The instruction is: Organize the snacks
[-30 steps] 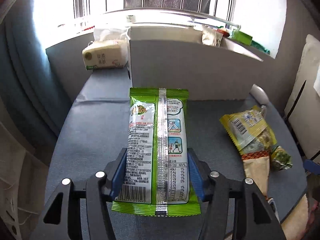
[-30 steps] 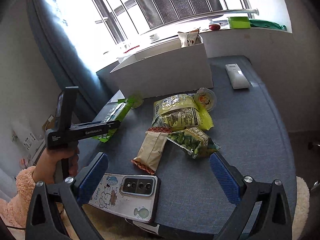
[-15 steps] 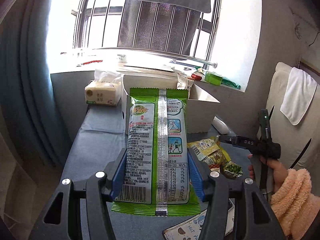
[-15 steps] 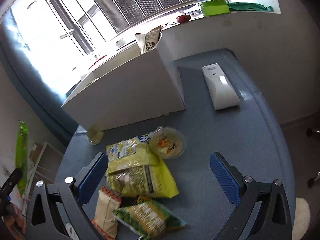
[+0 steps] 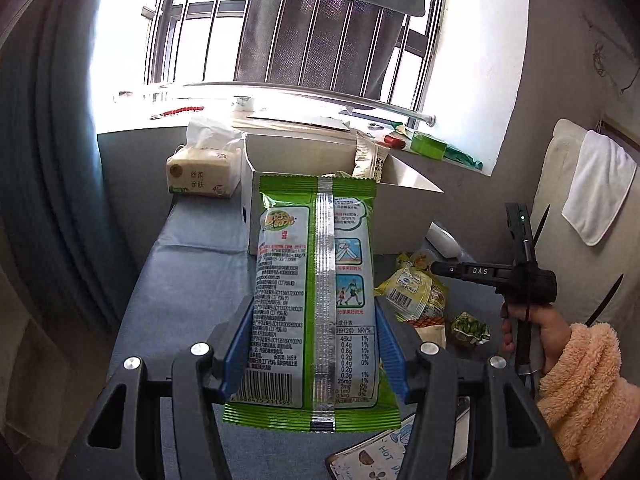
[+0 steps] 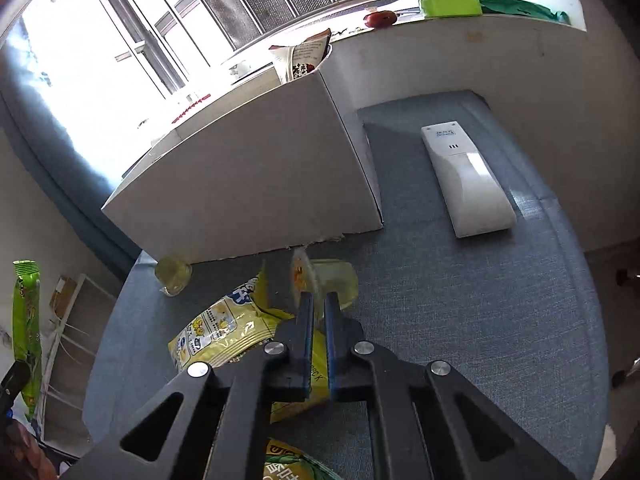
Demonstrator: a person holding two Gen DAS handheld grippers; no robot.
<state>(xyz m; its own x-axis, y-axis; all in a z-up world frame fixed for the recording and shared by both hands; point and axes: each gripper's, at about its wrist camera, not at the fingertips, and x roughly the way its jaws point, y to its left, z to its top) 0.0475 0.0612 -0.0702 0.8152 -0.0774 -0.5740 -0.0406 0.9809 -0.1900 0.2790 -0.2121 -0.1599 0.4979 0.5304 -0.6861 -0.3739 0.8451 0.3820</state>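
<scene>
My left gripper (image 5: 314, 344) is shut on a long green snack packet (image 5: 316, 292) and holds it up above the blue table, in front of the white cardboard box (image 5: 292, 160). The packet also shows at the left edge of the right wrist view (image 6: 26, 328). My right gripper (image 6: 316, 312) is shut on a clear jelly cup (image 6: 320, 280), tipped on its edge, just in front of the box (image 6: 256, 184). A yellow snack bag (image 6: 224, 332) lies under the right gripper. A second jelly cup (image 6: 174, 274) sits by the box's near corner.
A white remote (image 6: 466, 180) lies right of the box. A snack bag (image 6: 304, 60) sticks up out of the box. A tissue pack (image 5: 204, 176) stands left of the box. More snack packets (image 5: 468, 326) and a phone (image 5: 384, 456) lie near the table's front.
My right gripper has dropped toward the table and closed on the jelly cup, tipping it up. My left gripper holds the green packet almost still, the view little changed.
</scene>
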